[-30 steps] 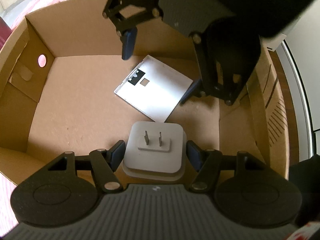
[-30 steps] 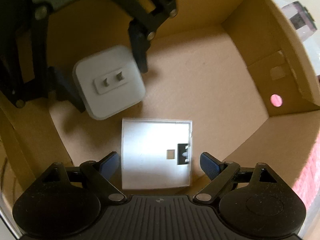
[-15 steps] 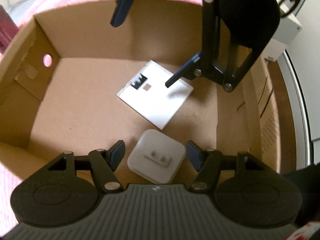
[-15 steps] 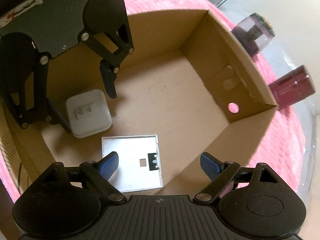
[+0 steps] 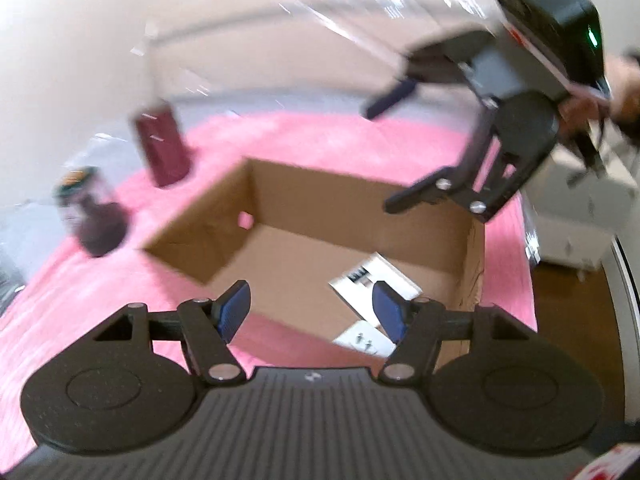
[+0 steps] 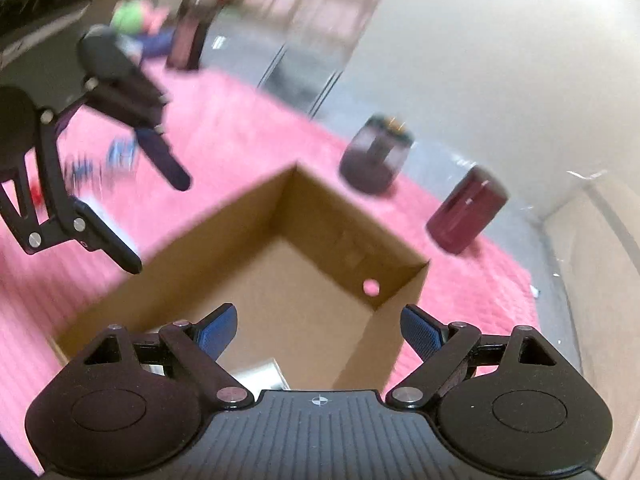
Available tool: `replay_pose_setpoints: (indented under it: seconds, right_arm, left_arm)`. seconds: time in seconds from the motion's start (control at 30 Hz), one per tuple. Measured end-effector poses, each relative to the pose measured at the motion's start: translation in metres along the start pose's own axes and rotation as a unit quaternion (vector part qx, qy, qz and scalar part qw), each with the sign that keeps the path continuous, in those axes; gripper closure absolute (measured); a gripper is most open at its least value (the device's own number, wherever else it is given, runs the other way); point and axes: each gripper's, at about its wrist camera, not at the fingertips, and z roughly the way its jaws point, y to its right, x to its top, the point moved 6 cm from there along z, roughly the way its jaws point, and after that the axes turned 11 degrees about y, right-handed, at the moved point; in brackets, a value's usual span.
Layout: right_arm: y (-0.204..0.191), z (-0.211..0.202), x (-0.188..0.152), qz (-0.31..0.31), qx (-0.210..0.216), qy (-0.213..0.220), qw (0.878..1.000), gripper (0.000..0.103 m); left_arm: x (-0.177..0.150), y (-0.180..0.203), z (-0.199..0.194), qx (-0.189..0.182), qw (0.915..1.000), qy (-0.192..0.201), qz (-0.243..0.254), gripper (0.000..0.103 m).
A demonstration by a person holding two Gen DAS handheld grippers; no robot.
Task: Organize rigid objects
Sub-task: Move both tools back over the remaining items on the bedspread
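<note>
A white plug adapter (image 5: 366, 340) lies prongs-up on the floor of the open cardboard box (image 5: 224, 216), at its near right corner, with a flat silver square panel (image 5: 376, 280) just beyond it. The left gripper (image 5: 312, 312) hangs above the near rim, jaws spread and holding nothing. The right gripper (image 6: 316, 330) is also above the box, jaws spread wide and empty. The box sits on a pink textured mat (image 6: 248, 148). Two dark maroon containers (image 6: 466, 216) stand on the mat past the box's far left corner. Both views are blurred.
</note>
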Motion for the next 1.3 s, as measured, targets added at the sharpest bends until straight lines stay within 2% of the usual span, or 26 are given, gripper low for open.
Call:
replay_pose_setpoints:
  seconds: [0.1, 0.2, 0.33, 0.47, 0.7, 0.83, 0.93, 1.17, 1.3]
  right_arm:
    - [-0.022, -0.026, 0.019, 0.032, -0.012, 0.055, 0.998, 0.017]
    - [-0.054, -0.047, 0.036, 0.066, -0.002, 0.108, 0.992, 0.017]
    - [-0.108, -0.063, 0.052, 0.106, 0.01, 0.164, 0.981, 0.017]
    - [-0.159, -0.066, 0.057, 0.147, 0.023, 0.186, 0.971, 0.017]
    - [-0.244, -0.051, 0.055, 0.182, 0.045, 0.171, 0.967, 0.017]
    - [-0.268, -0.034, 0.052, 0.197, 0.054, 0.159, 0.966, 0.017]
    - [-0.279, -0.02, 0.049, 0.213, 0.061, 0.146, 0.964, 0.017]
    - [-0.308, 0.014, 0.04, 0.224, 0.067, 0.121, 0.965, 0.017]
    - [-0.318, 0.036, 0.038, 0.234, 0.064, 0.107, 0.964, 0.017]
  left_arm:
    - [0.0, -0.01, -0.049, 0.053, 0.9968, 0.046, -0.038, 0.033]
    - [-0.008, -0.015, -0.097, 0.097, 0.9895, 0.081, -0.07, 0.029]
    - [-0.034, -0.018, -0.153, 0.172, 0.9764, 0.093, -0.09, 0.028]
    - [-0.068, -0.02, -0.204, 0.238, 0.959, 0.106, -0.111, 0.028]
    - [-0.14, -0.035, -0.281, 0.357, 0.9144, 0.096, -0.165, 0.023]
    - [-0.185, -0.041, -0.31, 0.399, 0.8946, 0.076, -0.187, 0.02]
    - [-0.217, -0.045, -0.325, 0.413, 0.8834, 0.055, -0.215, 0.02]
    - [-0.259, -0.054, -0.335, 0.427, 0.8707, 0.044, -0.239, 0.02]
    - [-0.268, -0.063, -0.329, 0.432, 0.8688, 0.038, -0.239, 0.02]
